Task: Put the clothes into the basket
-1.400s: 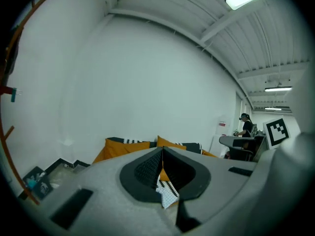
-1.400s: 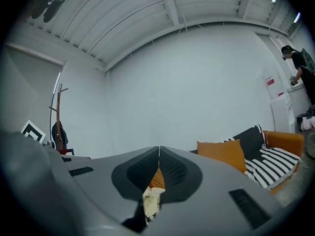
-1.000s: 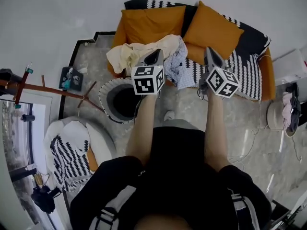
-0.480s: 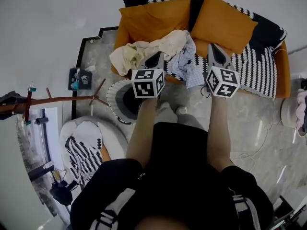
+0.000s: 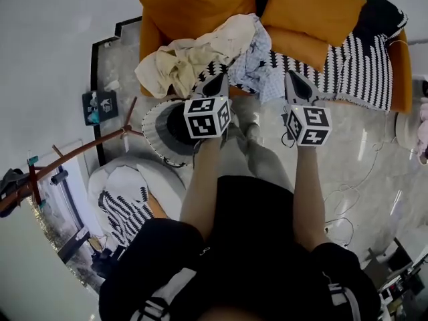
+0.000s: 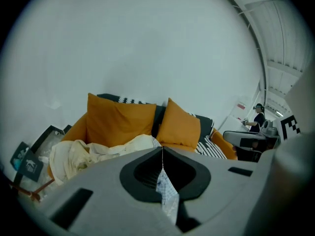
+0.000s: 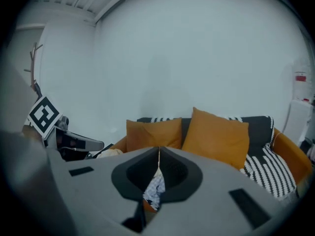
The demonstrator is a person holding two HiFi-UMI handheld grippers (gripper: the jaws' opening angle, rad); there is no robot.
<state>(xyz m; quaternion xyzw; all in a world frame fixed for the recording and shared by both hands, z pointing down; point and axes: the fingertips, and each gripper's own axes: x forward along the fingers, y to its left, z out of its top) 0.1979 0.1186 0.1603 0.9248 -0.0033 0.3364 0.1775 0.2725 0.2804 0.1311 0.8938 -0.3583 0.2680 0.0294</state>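
Observation:
A cream garment and a light blue patterned garment lie heaped on the orange sofa. The round basket, rimmed in black and white, stands on the floor by the sofa's front left corner, partly hidden behind my left gripper's marker cube. My left gripper is shut at the near edge of the clothes pile, above the basket's right side. My right gripper is shut beside the blue garment. In the left gripper view the left gripper points at the cream garment. The right gripper faces the cushions.
Two orange cushions and a black-and-white striped throw cover the sofa's back and right part. A wooden coat stand and a white seat with a striped cloth are at the left. Cables trail on the floor at the right.
Both grippers have come down side by side toward the sofa's front edge, still shut. The sofa and clothes have slid up in the head view.

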